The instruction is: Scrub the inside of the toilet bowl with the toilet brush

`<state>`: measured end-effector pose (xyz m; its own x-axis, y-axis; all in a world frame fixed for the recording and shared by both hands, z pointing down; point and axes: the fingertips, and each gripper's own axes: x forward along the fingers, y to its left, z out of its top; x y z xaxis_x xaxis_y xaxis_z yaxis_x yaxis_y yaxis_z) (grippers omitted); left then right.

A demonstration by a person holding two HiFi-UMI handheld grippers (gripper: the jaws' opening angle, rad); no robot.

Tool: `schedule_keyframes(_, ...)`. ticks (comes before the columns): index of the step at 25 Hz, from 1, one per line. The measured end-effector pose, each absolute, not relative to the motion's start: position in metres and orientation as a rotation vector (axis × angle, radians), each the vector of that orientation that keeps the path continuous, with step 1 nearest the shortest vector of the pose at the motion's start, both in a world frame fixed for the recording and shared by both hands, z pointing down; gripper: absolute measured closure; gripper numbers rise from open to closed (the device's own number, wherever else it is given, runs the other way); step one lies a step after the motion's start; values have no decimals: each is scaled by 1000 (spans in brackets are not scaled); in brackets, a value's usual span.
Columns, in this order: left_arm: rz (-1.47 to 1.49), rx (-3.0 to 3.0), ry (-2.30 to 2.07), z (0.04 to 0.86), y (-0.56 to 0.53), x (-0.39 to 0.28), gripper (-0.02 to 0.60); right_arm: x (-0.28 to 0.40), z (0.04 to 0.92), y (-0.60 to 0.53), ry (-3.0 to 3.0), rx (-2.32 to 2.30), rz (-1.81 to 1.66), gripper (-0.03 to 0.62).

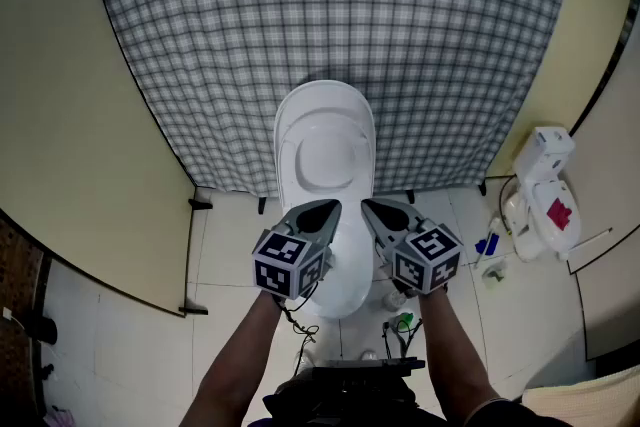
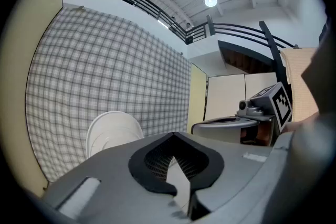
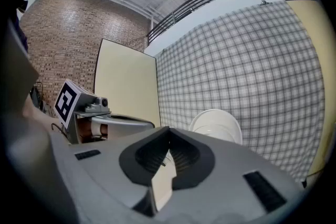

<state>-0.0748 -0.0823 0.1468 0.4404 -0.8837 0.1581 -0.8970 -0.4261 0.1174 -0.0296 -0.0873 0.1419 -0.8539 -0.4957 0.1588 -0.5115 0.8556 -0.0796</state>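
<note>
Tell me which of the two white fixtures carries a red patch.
The smaller fixture on the floor at the right; the central toilet before the checked cloth is plain white.

The toilet (image 1: pixel 325 155) stands before the backdrop (image 1: pixel 330 15), between the left panel (image 1: pixel 70 115) and the right panel (image 1: pixel 560 65). The left hand-held gripper (image 1: pixel 318 215) and the right hand-held gripper (image 1: pixel 385 212) hang side by side above its near end.

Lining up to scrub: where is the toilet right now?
Head view, centre: the toilet stands against the checked wall, straight ahead of the left gripper and right gripper, its front end showing between them.
</note>
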Motion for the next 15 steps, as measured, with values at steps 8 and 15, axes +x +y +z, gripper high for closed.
schedule_keyframes(8,136,2469,-1508,176,-79,-70,574,-22,166,-84,-2863,826,239,582)
schedule_keyframes(15,198,2423,-1399,242,-82,-32,574,24,235,-87,-2731,907,344,582)
